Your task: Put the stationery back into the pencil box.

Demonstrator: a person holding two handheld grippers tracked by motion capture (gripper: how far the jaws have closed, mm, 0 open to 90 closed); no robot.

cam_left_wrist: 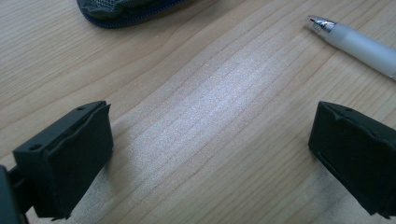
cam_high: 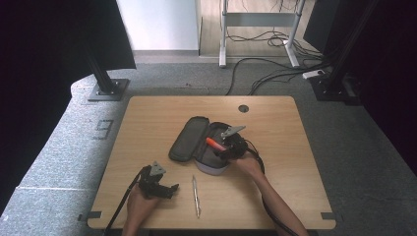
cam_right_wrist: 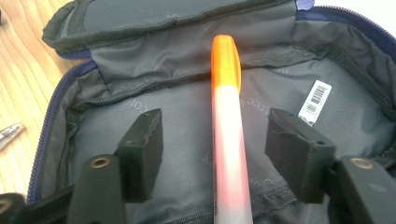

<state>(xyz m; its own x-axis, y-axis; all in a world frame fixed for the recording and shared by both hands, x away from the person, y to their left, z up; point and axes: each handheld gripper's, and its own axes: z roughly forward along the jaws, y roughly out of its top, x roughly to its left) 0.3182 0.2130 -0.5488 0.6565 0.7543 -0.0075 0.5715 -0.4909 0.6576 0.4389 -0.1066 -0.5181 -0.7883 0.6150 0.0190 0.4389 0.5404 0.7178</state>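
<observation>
Clerk: While your right tool (cam_right_wrist: 215,154) hangs over the open pencil case (cam_high: 196,142), item one is the orange-capped marker (cam_right_wrist: 226,121); where does it sit?

Checker: It lies inside the case on the grey lining, running lengthwise between your two jaws. Both pads stand clear of it, a gap on either side, so nothing is gripped.

Clerk: Item two, the case itself?

Checker: Dark fabric, blue zip, lid folded back to the left, resting mid-bench (cam_high: 275,147). A small barcode label (cam_right_wrist: 315,99) is sewn inside, just beside your right-hand pad.

Clerk: Item three?

Checker: A silver-tipped pen (cam_high: 195,189) lying loose on the bench, near the front edge, apart from the case.

Clerk: Item four, your left tool (cam_high: 167,189)?

Checker: Jaws wide, holding nothing, low over bare wood just left of that pen.
</observation>
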